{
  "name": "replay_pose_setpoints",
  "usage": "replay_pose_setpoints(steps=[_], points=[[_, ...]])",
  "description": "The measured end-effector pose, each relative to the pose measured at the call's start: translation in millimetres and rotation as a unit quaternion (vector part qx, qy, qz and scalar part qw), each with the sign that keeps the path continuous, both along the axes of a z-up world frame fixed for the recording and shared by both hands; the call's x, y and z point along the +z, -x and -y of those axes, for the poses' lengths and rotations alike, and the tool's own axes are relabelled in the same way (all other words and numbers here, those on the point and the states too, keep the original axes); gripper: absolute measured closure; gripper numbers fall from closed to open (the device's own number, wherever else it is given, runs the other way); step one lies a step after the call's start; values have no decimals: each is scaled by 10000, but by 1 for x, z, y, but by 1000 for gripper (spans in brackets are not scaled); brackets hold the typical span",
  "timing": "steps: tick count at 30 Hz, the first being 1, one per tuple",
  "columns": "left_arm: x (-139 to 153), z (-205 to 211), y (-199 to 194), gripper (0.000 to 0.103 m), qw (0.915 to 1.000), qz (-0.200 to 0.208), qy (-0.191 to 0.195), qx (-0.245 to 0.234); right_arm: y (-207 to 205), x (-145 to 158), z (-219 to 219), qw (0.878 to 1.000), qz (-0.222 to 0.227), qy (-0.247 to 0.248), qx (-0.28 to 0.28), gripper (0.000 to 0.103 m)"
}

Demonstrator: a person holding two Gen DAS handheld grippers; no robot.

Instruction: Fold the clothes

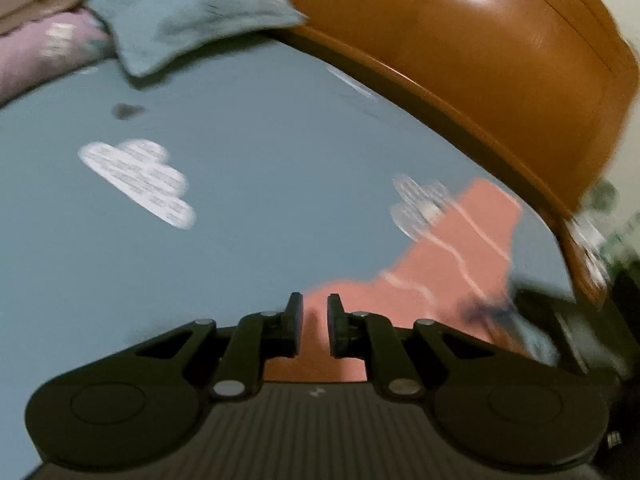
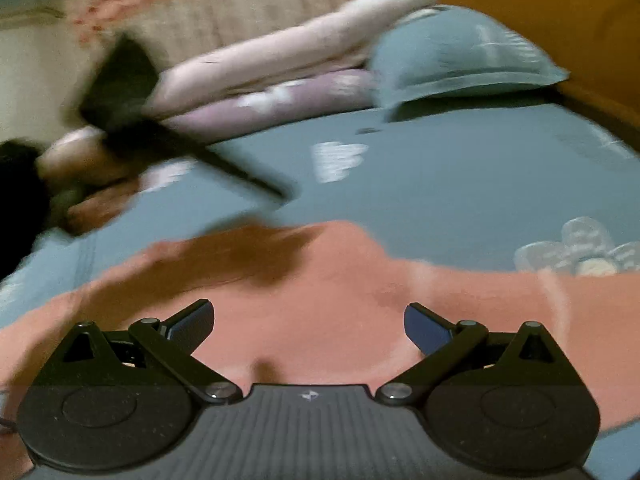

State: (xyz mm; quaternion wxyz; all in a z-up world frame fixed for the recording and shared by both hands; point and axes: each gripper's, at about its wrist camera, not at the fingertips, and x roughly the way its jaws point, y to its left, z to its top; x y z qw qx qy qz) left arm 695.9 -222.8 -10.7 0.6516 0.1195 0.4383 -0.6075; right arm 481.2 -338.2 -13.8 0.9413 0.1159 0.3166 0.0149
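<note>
My left gripper (image 1: 311, 322) has its jaws drawn nearly together, and salmon-pink cloth shows in the narrow gap between them; with the blur I can't swear the pads are pinching it, but I read it as a grip on the edge of the pink garment (image 1: 452, 256). My right gripper (image 2: 309, 330) stands wide open, nothing between its fingers, hanging just above the same garment.

What the next move turns on is how that garment lies. In the left wrist view it runs away from my left gripper up and to the right, its long axis slanting toward the brown headboard (image 1: 480, 60), thin pale lines wandering along it. In the right wrist view it spreads crosswise right under the open jaws, so the right hand is the nearer one to the free stretch of cloth. I judge it should close on that stretch before any fold is carried over.

All of this sits on a bed with a blue-grey sheet (image 1: 248, 128) printed with white clouds. Toward the far end lie a blue-grey pillow (image 2: 460, 52) and a rolled lilac and cream quilt (image 2: 280, 80). A dark, smeared shape crosses the left of the right view, too blurred to name. Beyond the bedding is a pale curtain with reddish flowers.
</note>
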Motion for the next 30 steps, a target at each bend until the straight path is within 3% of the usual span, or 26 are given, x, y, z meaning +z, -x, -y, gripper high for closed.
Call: replay_pose_setpoints(steps=[4, 6, 9, 15, 16, 18, 20, 24, 27, 30], points=[[-31, 0, 17, 92, 9987, -108, -494, 18, -35, -20, 25, 9979, -329, -492, -275, 0], [-40, -4, 16, 90, 9987, -167, -452, 162, -47, -30, 26, 9973, -551, -432, -212, 0], [-40, -4, 10, 95, 9980, -225, -475, 352, -59, -33, 23, 9986, -494, -125, -128, 0], [-36, -10, 22, 94, 9979, -107, -512, 377, -60, -5, 21, 9980, -631, 10, 4, 0], [-38, -13, 26, 95, 9980, -68, -523, 336, -50, 3, 23, 9991, -415, 101, 5, 0], [-41, -19, 28, 95, 9982, -105, -468, 364, -39, 9, 34, 9988, -361, 283, -176, 0], [-43, -23, 27, 95, 9981, -173, -400, 427, -38, 3, 59, 9969, -554, 87, -547, 0], [-43, -21, 29, 95, 9979, -140, -388, 497, -40, -19, 103, 9886, -895, -811, -897, 0], [-42, -20, 34, 96, 9974, 10, -418, 588, -45, -31, 117, 9892, -721, -499, -1175, 0], [-37, -21, 42, 96, 9951, 150, -524, 830, -47, -22, 113, 9850, -826, -391, -1465, 0]])
